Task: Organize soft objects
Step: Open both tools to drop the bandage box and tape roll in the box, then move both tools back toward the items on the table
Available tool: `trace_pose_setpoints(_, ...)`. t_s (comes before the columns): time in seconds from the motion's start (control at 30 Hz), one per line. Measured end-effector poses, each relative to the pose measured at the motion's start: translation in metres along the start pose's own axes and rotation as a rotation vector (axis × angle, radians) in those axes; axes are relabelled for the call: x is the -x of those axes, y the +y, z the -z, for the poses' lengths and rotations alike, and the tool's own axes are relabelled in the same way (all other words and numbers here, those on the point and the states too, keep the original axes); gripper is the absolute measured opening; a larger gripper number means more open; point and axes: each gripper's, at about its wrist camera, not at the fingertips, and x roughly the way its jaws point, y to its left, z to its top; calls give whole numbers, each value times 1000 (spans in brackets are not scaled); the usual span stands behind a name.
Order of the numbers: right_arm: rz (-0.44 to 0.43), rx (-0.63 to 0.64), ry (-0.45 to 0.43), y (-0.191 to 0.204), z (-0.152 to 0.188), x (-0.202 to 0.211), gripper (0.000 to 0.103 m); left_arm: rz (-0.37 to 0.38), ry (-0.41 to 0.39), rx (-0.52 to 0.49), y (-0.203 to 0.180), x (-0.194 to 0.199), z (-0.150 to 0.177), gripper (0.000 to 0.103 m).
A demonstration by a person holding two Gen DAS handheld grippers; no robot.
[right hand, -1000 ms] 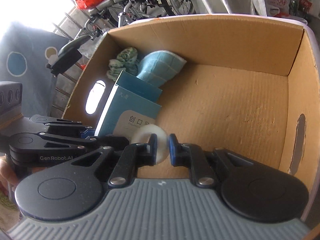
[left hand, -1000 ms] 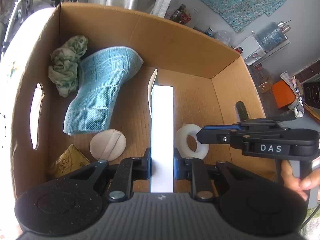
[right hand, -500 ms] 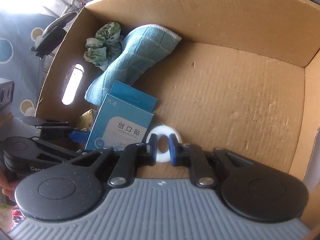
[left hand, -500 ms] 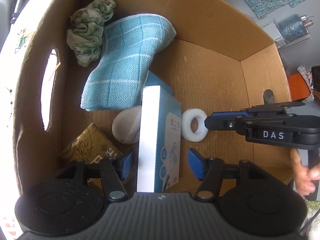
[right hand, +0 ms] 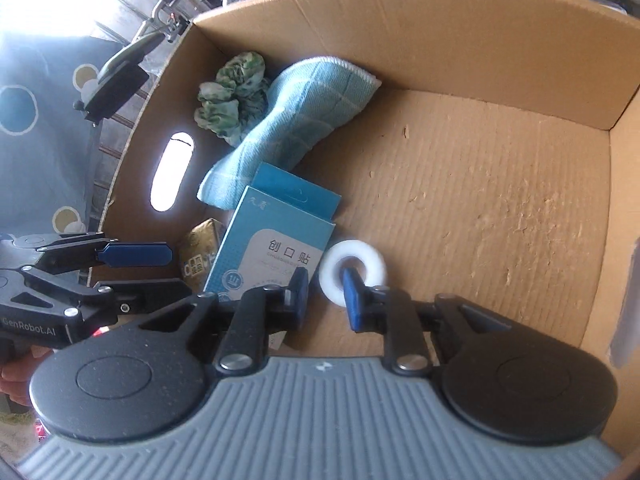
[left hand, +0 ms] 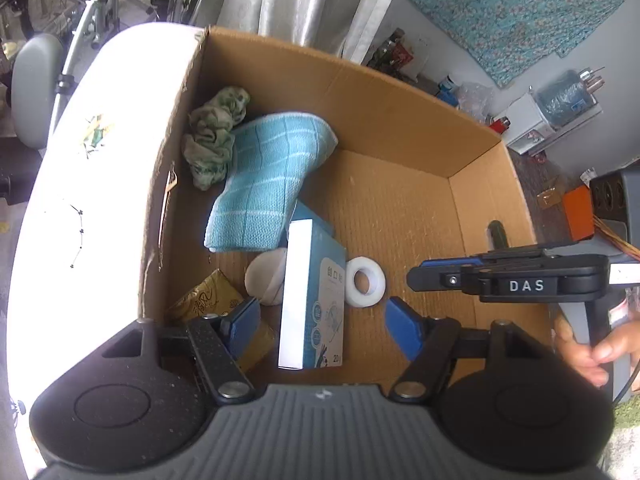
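Released: blue box [left hand: 316, 300] | left claw [left hand: 320, 324] wide apart | right claw [right hand: 326, 294] parting, tape roll [right hand: 354, 266] loose

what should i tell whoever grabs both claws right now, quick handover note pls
Left claw: open, jaws have just been opening; the blue bandage box stands released between them on the cardboard box floor.
Right claw: open, jaws have just been opening; the white tape roll lies on the floor just past its tips, no longer pinched.
Already in the box: green scrunched cloth, blue towel, white round pad, gold packet, all on the left side.
Done: bandage box and tape roll set down.
Left: lift both claws clear; nothing more to pack is in view.
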Motion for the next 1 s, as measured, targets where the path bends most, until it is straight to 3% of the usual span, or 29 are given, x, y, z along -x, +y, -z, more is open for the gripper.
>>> trace_pose_setpoints(0.27,-91,8,-190,8,54,116,31,24,-174,-69,-43,87,29,80)
trace_pose_setpoints(0.4,-133,1,-295,10,99,178,40,24,-241,-128,-69,128,56,83)
trace_pose_setpoints(0.57,-165,-4,-402,10,172,237,50,7,-268,-186,-95,157,103,88)
trace_pose_setpoints(0.77,-169,-52,-445,1,262,260,56,-2,-223,-213,-112,153,168,89)
trace_pose_setpoints(1.0,-136,-123,-435,-8,343,233,63,-3,-160,-237,-126,118,244,90)
